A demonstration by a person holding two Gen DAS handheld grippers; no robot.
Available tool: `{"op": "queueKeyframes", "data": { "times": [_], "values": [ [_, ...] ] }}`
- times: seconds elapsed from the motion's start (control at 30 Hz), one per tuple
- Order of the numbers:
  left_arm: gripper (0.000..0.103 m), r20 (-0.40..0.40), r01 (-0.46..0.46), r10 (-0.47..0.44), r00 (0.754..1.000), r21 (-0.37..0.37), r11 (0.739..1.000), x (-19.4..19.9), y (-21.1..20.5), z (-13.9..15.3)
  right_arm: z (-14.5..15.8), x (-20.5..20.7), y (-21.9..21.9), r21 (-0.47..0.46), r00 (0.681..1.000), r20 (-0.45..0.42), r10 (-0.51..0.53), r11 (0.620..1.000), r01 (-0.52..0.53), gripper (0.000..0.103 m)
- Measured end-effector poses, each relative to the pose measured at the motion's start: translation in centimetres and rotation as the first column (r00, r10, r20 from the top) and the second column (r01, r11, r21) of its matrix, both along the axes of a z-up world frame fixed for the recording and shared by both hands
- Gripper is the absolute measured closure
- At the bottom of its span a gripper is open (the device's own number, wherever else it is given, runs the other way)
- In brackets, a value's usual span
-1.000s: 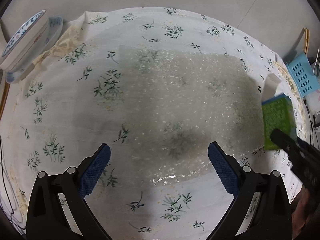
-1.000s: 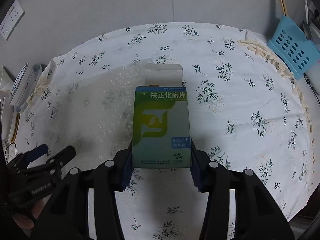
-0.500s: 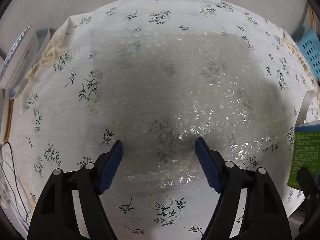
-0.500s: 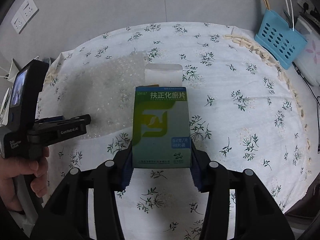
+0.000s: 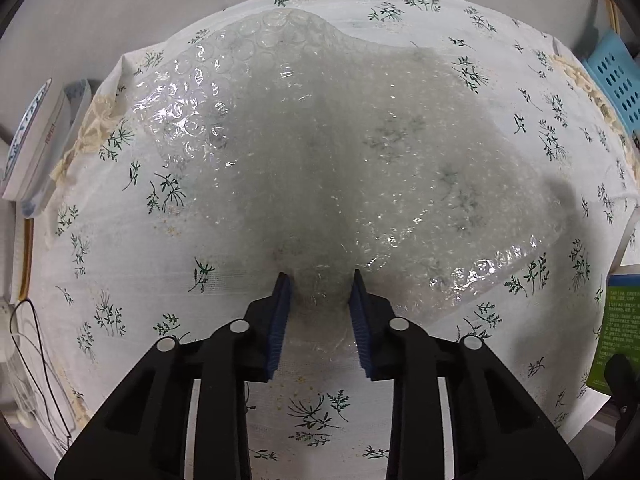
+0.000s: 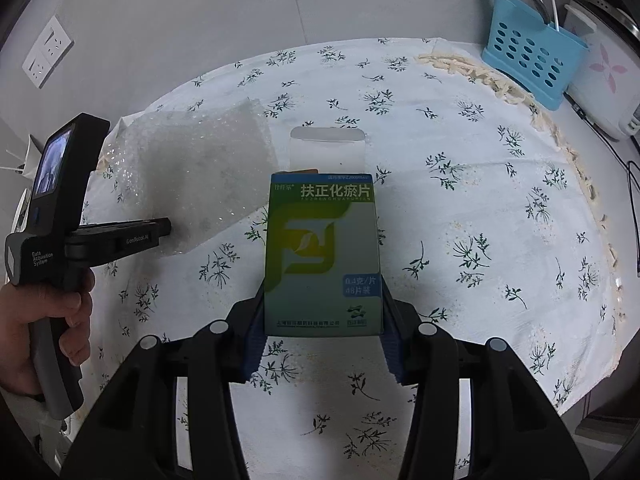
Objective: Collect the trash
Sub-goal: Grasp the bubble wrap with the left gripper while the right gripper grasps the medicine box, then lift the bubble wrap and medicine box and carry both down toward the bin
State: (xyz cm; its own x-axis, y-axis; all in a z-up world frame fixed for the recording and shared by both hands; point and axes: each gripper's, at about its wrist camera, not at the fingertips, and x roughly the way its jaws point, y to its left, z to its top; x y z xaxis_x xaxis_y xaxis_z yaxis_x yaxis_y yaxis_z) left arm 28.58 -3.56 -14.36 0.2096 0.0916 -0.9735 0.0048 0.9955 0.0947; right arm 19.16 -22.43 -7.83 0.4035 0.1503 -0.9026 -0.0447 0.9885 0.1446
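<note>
A: The fingers (image 5: 362, 312) of the left gripper (image 5: 319, 280) have just been closing, pinching the bubble wrap (image 5: 328, 152) on the tablecloth (image 5: 120, 280).
B: The right gripper (image 6: 322, 320) clamps the medicine box (image 6: 322, 256) above it.

From the right wrist view, the floral tablecloth (image 6: 500, 240) lies bare from 12 round to 4 o'clock, so there's free passage across the middle and right. At 1–2 o'clock a blue slotted basket (image 6: 532, 68) w/ a white appliance (image 6: 600, 80) beside it blocks the far right edge (cables trail there too). At 9–10 o'clock the left gripper (image 6: 166, 225) and the bubble wrap (image 6: 200, 172), bunched up off the cloth, fill the left side. From the left wrist view, stacked plates (image 5: 32, 136) stand off the cloth edge at 9 o'clock; the medicine box (image 5: 620, 320) blocks 3–4 o'clock.
</note>
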Motion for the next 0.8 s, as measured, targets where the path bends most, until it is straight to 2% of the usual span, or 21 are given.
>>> {"op": "queueKeyframes", "data": {
  "times": [0.27,0.5,0.8],
  "values": [
    [0.085,0.051,-0.001,0.002,0.999,-0.006,1.000,-1.1,1.1,0.8,0.9,-0.6,-1.9,0.005,1.000,0.018,-0.019,1.000,0.019,0.058],
    [0.085,0.098,-0.034,0.034,0.995,-0.003,0.999,-2.8,2.5,1.9,1.9,-0.8,-2.7,0.008,0.999,0.038,-0.022,1.000,0.021,0.058],
    [0.086,0.150,-0.049,0.062,0.987,-0.087,0.995,-5.2,3.4,5.4,3.3,-1.4,-2.0,-0.015,0.998,0.059,0.029,0.999,-0.028,0.058]
  ]
}}
